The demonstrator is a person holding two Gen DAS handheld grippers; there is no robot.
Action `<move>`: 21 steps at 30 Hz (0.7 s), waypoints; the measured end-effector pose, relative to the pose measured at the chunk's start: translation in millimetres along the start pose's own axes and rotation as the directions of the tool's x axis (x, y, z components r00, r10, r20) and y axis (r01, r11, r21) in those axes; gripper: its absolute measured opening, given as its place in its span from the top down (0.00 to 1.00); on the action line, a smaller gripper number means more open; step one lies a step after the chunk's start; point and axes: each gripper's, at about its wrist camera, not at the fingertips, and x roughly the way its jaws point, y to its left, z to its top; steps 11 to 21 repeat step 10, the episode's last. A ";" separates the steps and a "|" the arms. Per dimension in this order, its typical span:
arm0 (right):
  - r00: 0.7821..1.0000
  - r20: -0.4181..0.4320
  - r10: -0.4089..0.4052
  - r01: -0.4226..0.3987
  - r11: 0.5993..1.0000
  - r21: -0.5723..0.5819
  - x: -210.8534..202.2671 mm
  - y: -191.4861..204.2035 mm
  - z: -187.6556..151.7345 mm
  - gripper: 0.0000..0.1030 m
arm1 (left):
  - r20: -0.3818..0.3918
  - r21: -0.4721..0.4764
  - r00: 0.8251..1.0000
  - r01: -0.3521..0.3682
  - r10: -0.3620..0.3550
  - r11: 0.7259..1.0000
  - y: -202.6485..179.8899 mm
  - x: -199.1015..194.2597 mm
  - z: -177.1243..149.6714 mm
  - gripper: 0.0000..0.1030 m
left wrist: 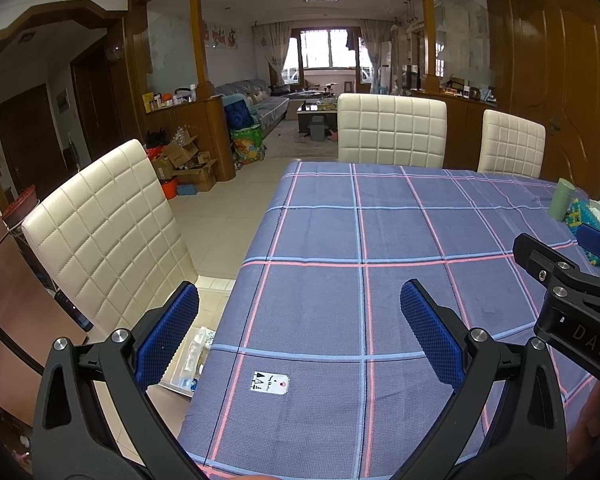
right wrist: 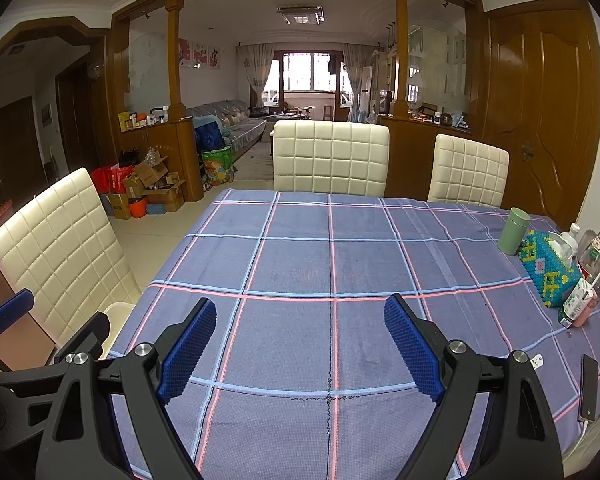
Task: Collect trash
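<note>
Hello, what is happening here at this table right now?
A person holds two black grippers with blue pads over a table with a blue checked tablecloth. The left gripper and the right gripper are both open and hold nothing. A small white paper tag lies on the cloth just ahead of the left gripper. A white bin stands beside the table. Nothing is picked up yet.
</note>
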 end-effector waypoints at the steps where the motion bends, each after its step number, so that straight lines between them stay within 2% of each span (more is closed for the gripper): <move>1: 1.000 0.001 0.003 -0.003 1.000 0.000 0.0 0.1 0.0 0.19 | -0.002 0.002 1.000 -0.007 0.007 1.000 -1.2 1.0 -0.4 0.04; 21: 1.000 -0.001 0.006 -0.006 1.000 -0.006 0.6 -4.9 0.1 0.19 | -0.006 0.008 1.000 -0.017 0.017 1.000 -3.4 3.4 -0.2 0.04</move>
